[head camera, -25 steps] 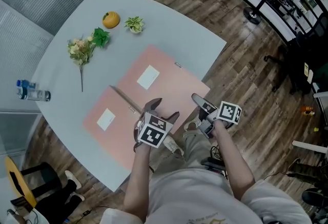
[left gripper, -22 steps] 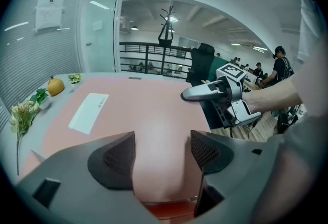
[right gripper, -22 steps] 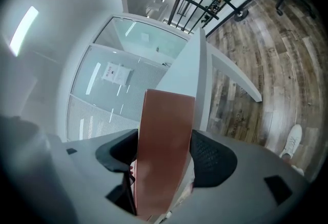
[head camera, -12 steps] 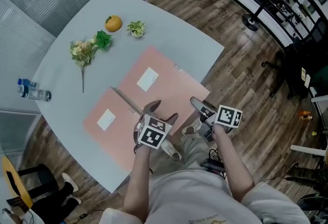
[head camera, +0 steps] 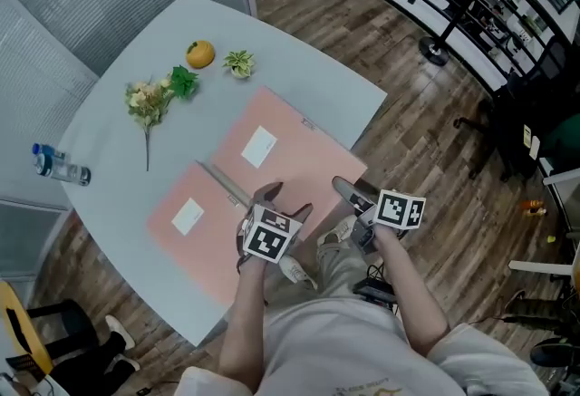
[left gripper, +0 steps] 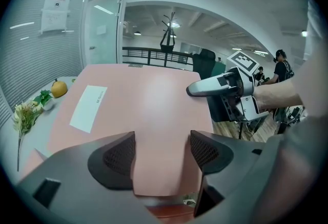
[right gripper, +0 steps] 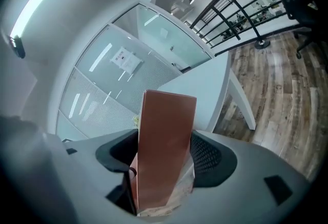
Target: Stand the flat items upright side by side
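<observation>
Smooth, flat, rectangular pink folder point(head camera: 299, 159) on grey table point(head camera: 299, 68): right tongs point(head camera: 349, 194) clench its edge, left tongs point(head camera: 288, 200) gape above it.

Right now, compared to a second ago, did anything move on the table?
Nothing really moved. The right hand-held gripper still clamps the pink folder at its corner, and the left hand-held gripper still waits open at its near edge. The other folder, flowers, orange and bottle stayed put.
</observation>
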{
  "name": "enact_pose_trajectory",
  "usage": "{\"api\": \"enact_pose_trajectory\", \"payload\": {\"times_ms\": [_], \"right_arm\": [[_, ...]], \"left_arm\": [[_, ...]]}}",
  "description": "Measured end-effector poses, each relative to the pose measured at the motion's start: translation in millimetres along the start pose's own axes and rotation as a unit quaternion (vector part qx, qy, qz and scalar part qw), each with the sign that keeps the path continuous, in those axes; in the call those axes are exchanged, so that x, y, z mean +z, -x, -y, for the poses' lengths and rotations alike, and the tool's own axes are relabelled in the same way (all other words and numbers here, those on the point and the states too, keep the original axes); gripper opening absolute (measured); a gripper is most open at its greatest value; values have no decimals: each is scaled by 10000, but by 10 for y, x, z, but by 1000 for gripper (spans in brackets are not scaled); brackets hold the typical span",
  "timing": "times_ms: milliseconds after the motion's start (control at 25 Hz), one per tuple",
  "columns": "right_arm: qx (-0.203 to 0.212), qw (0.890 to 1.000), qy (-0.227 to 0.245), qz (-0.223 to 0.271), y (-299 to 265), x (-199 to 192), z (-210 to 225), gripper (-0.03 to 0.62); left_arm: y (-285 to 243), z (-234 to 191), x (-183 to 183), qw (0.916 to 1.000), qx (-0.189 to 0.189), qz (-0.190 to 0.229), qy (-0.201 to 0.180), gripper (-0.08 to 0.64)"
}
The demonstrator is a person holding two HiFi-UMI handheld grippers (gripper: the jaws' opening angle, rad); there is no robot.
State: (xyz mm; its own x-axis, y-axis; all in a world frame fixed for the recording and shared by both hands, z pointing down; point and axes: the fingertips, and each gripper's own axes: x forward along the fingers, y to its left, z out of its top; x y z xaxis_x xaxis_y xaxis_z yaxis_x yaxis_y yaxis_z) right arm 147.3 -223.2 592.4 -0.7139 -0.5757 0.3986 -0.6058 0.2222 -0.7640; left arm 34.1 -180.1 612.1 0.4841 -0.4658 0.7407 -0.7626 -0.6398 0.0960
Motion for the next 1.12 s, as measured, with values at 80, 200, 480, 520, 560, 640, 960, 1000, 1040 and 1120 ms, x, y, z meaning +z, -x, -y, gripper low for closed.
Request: {"api": "enact_pose_trajectory", "payload": {"times_ms": [80, 200, 480, 520, 560, 640, 960, 1000, 1040, 1120], "right_arm": [[-29, 9998, 179, 64, 18, 28, -52, 330], [-41, 9992, 376, 122, 59, 48, -141, 330], [-180, 9971, 734, 22, 94, 65, -277, 330], [-205, 9968, 773, 6, 94, 67, -288, 330], [-225, 9964, 822, 4, 97, 73, -301, 330], [-257, 9953, 936, 15, 108, 88, -337, 330], [-418, 9859, 1621, 1, 154, 121, -524, 327], [-441, 9840, 1724, 3, 152, 126, -547, 327], [-464, 9821, 1823, 2, 152, 131, -569, 327], [-505, 9782, 2016, -6, 159, 135, -610, 327]], "left_arm": [[5, -4, 16, 10000, 11, 54, 15, 333], [28, 14, 26, 10000, 11, 64, 46, 333], [67, -2, 16, 9999, 24, 111, 105, 333], [70, -5, 19, 9999, 25, 117, 106, 332], [71, -7, 26, 9999, 22, 126, 107, 333], [77, -5, 46, 9998, 0, 154, 125, 333], [115, 16, 96, 9991, -43, 320, 272, 332], [114, 8, 98, 9990, -40, 331, 287, 333], [113, 2, 100, 9990, -34, 338, 303, 332], [115, 0, 101, 9988, -22, 345, 337, 333]]}}
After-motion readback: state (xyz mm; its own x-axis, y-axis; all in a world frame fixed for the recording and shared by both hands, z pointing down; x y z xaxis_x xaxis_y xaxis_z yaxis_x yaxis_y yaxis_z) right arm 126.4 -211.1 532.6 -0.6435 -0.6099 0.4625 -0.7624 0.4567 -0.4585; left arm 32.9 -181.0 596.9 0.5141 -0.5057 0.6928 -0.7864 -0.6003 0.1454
